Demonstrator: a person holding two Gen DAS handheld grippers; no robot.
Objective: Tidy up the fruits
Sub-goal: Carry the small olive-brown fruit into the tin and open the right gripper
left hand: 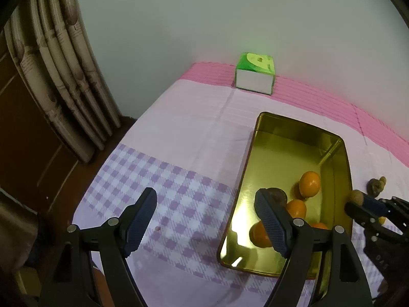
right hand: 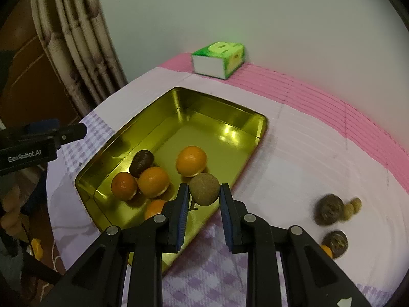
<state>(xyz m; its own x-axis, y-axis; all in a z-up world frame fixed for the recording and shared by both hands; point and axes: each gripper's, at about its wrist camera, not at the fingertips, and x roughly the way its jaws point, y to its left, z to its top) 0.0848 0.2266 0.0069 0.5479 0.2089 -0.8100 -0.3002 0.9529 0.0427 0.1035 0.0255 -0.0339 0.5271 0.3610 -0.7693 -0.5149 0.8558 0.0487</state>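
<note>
A gold metal tray lies on the cloth and holds several oranges and one dark brown fruit. My right gripper is shut on a round tan fruit, which hangs over the tray's near right rim. In the left wrist view the same tray shows an orange. There my left gripper stands open with nothing between its fingers. Its right finger is over the tray's left edge and its left finger is over the checked cloth. The tan fruit shows at the right edge.
Two dark brown fruits and a small tan one lie on the cloth right of the tray. A green tissue box stands at the back by the wall. A curtain hangs past the table's left edge.
</note>
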